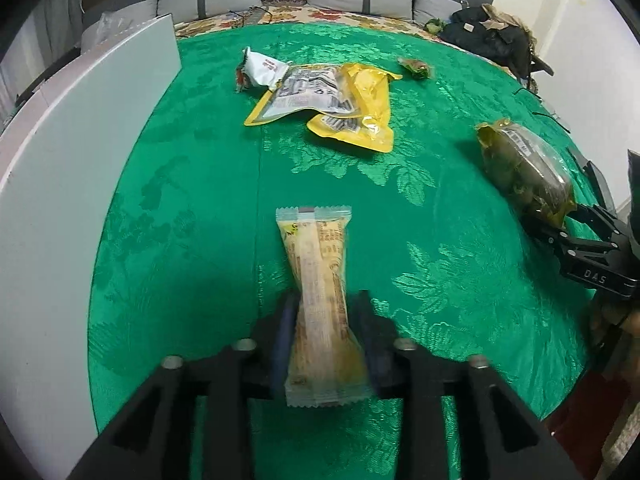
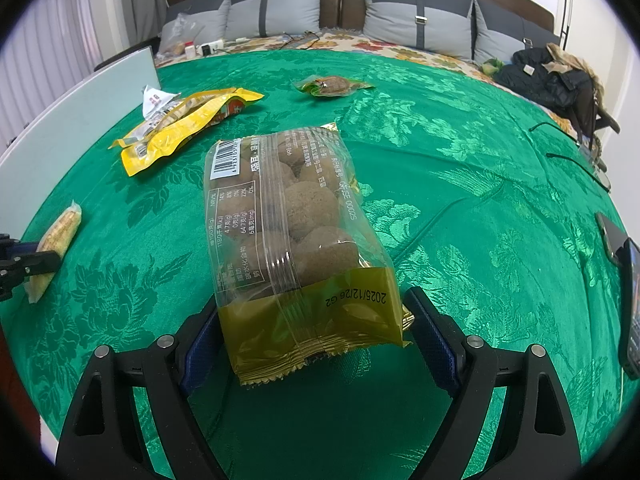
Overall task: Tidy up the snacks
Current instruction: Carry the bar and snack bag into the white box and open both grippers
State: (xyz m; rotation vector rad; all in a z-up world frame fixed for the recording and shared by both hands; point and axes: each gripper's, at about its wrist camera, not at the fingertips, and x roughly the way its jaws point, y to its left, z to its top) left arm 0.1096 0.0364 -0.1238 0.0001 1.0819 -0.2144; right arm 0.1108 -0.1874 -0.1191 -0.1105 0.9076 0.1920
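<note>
Lying on the green cloth (image 1: 200, 200), a long pale snack bar (image 1: 320, 300) sits between the fingers of the left gripper (image 1: 326, 308), whose jaws stand apart and loose around it. Beyond the bar, farther up the cloth, are two yellow packets (image 1: 344, 100) and a white wrapper (image 1: 260, 68); a white board (image 1: 80, 140) runs along the cloth's left edge. To the bar's right, the right gripper (image 2: 312, 320) straddles a clear bag of brown balls (image 2: 288, 220); whether its pads press the bag I cannot tell. A small green packet (image 2: 330, 86) lies farthest off.
</note>
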